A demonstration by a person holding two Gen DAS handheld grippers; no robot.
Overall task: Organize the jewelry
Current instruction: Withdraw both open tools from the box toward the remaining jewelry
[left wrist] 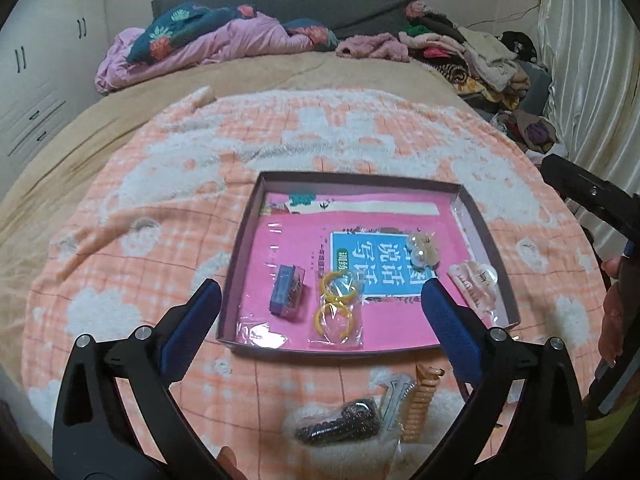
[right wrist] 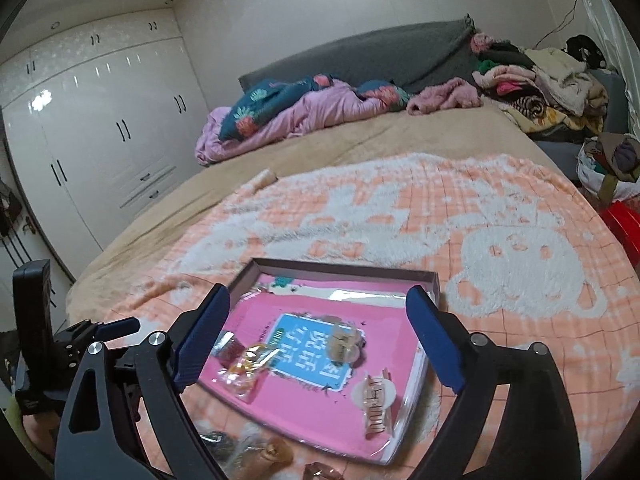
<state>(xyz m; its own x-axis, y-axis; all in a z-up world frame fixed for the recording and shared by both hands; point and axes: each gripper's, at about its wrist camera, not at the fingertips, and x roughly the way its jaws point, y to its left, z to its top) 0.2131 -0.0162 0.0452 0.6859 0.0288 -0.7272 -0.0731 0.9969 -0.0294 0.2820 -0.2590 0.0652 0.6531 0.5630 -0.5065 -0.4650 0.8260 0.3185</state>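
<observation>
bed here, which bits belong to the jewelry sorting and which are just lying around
Job:
- shallow box
- blue case
- bagged yellow rings
- pearl earrings
- pink hair clip
- dark beads
- tan coil tie

Lying about:
- clothes pile
- floral quilt
- wardrobe

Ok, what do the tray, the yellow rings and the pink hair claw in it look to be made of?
Tray: probably cardboard, matte, judging by its thin straight walls and crisp folded corners; its floor is glossy pink printed sheet. Yellow rings: smooth, shiny, likely plastic or resin, sealed in a clear crinkly plastic bag that glints. Pink hair claw: translucent glossy plastic by its look, light showing through the teeth.
</observation>
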